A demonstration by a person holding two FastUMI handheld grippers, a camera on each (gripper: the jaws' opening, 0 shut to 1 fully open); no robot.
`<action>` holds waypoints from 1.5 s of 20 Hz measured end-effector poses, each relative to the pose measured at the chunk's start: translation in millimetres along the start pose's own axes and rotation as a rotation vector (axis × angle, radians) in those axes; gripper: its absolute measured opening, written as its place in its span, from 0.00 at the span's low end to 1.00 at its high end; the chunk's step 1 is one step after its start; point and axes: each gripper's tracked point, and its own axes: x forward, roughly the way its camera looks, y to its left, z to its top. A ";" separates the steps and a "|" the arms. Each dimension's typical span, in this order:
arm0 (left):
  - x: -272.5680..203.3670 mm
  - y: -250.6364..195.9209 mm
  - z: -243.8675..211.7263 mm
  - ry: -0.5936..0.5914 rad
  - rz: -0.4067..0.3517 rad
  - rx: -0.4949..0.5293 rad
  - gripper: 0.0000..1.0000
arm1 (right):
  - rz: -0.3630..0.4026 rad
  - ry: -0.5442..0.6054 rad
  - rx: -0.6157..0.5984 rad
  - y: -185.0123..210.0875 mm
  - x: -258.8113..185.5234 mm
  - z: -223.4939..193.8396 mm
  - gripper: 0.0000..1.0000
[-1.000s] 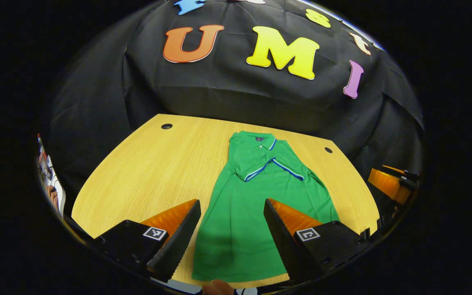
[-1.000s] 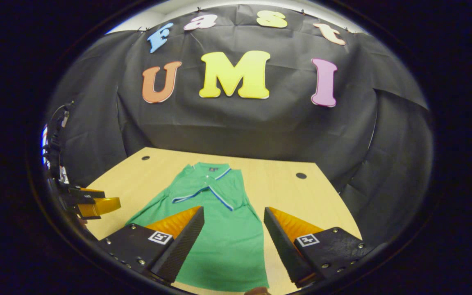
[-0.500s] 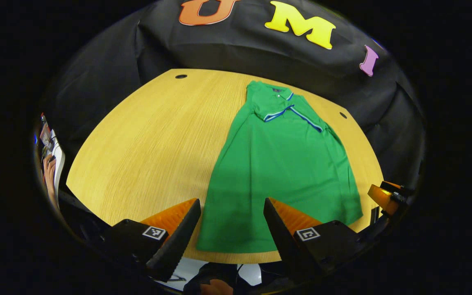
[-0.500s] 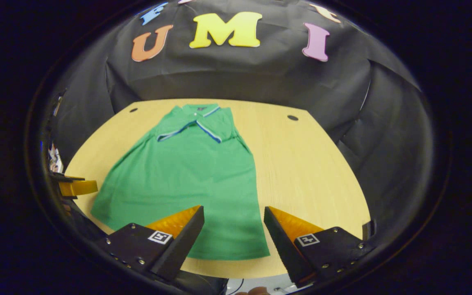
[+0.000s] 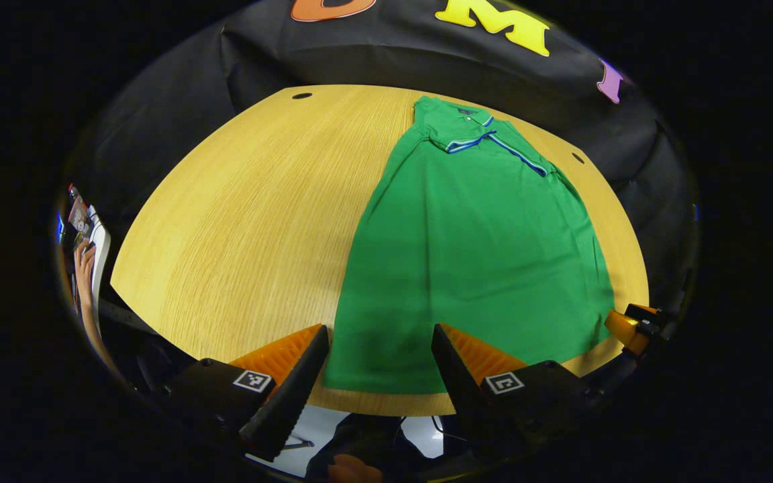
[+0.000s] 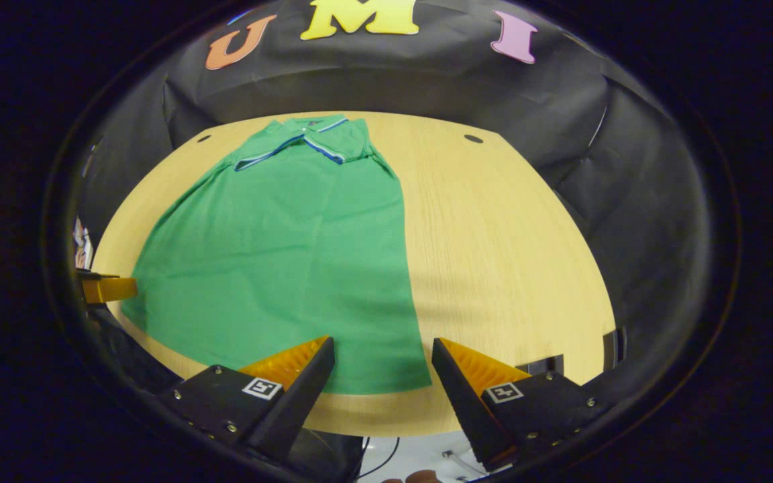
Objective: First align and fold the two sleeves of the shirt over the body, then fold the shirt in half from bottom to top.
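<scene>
In the left gripper view, a person's hand [image 5: 84,268] sits at the far left edge, well off the wooden surface [image 5: 239,221], and then comes the left gripper [image 5: 380,376], fingers spread wide apart and holding nothing, poised over the near-left corner of the shirt's hem. The green shirt [image 5: 474,248] lies flat on the surface, collar at the far end, both blue-trimmed sleeves [image 5: 487,141] crossed over the chest just below the collar. Past the shirt's right hem corner, the right gripper peeks in at the edge. In the right gripper view, the left gripper shows beside the shirt's [image 6: 292,248] left hem corner, and the right gripper [image 6: 383,382], fingers also wide apart and empty, hangs above the shirt's near-right hem corner, bare surface [image 6: 507,255] stretching away to the right.
</scene>
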 end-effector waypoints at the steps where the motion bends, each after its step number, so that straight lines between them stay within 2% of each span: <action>1: 0.1 1.7 -3.0 0.006 0.011 0.008 0.99 | 0.000 0.013 0.000 -0.1 1.6 -3.5 0.94; 4: 4.9 7.6 -24.6 0.067 0.041 0.008 0.99 | 0.007 0.043 -0.009 1.9 5.2 -11.4 0.94; 7: 4.6 5.5 -20.0 0.031 0.045 0.037 1.00 | 0.036 0.076 0.046 4.2 7.1 -15.8 0.96; 12: 0.7 3.6 -22.1 0.081 0.066 -0.021 1.00 | 0.066 0.088 0.080 17.3 6.3 -15.6 0.95; 13: 5.4 -2.9 -19.5 0.082 0.047 -0.016 0.96 | 0.096 0.078 0.086 26.7 5.5 -14.3 0.65; 15: 7.4 -4.2 -12.8 0.061 0.046 -0.060 0.35 | 0.103 0.072 0.094 37.1 0.2 -11.9 0.05; 16: 8.4 -4.1 -12.0 0.064 0.036 -0.074 0.05 | 0.109 0.084 0.082 38.9 4.4 -15.9 0.05; 17: 8.0 -3.8 -11.9 0.069 0.025 -0.094 0.04 | 0.117 0.084 0.080 40.3 5.1 -12.7 0.01; 21: 7.3 -5.2 -11.1 0.085 0.003 -0.146 0.03 | 0.149 0.096 0.165 38.3 3.5 -9.6 0.01; 25: 8.1 -6.9 -6.2 0.089 -0.017 -0.156 0.03 | 0.130 0.096 0.133 38.8 4.6 -3.0 0.01; 30: 6.0 -8.1 26.5 0.047 -0.028 -0.164 0.03 | 0.144 0.057 0.124 45.5 2.9 24.0 0.01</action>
